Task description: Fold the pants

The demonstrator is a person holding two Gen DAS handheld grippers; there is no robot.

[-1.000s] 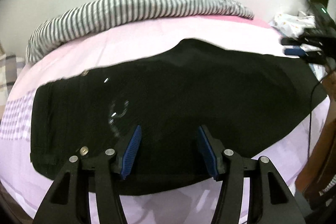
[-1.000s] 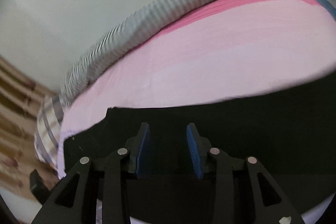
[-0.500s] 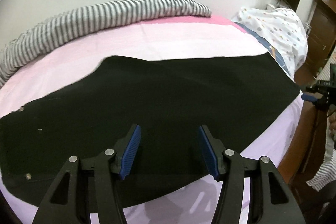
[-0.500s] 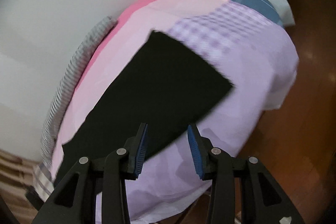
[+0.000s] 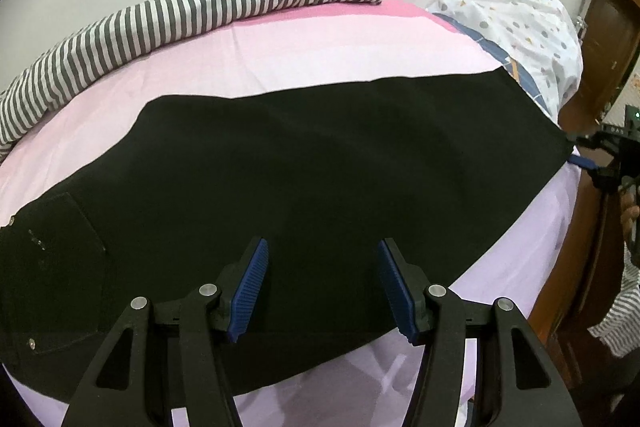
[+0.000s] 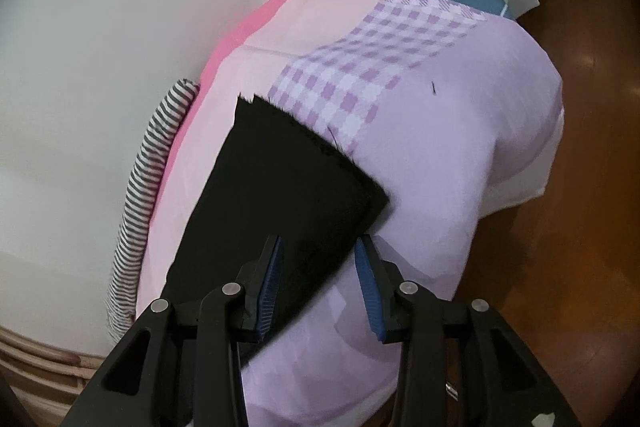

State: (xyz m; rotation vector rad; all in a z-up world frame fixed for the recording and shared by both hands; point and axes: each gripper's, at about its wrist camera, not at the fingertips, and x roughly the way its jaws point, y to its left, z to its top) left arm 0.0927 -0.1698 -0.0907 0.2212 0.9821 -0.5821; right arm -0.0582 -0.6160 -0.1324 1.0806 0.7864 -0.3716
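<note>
Black pants [image 5: 320, 163] lie flat across the bed, folded lengthwise, with a back pocket at the left end and the leg hems at the right. My left gripper [image 5: 322, 287] is open and empty, hovering over the pants' near edge around mid-length. My right gripper [image 6: 318, 283] is open and empty, just above the near corner of the frayed leg hems [image 6: 304, 163]. It also shows in the left wrist view [image 5: 592, 163] at the far right, beside the hem end.
The bed has a pink and lilac sheet [image 5: 312, 51] with a checked lilac band [image 6: 360, 67]. A grey-striped blanket roll [image 5: 168, 15] runs along the wall. A white patterned quilt [image 5: 520, 15] is piled at the right end. Wooden floor [image 6: 580, 187] lies beyond the bed edge.
Both grippers have swung toward the leg end of the pants. The right gripper has moved from over the waist side to the hem corner. Both stayed open.
</note>
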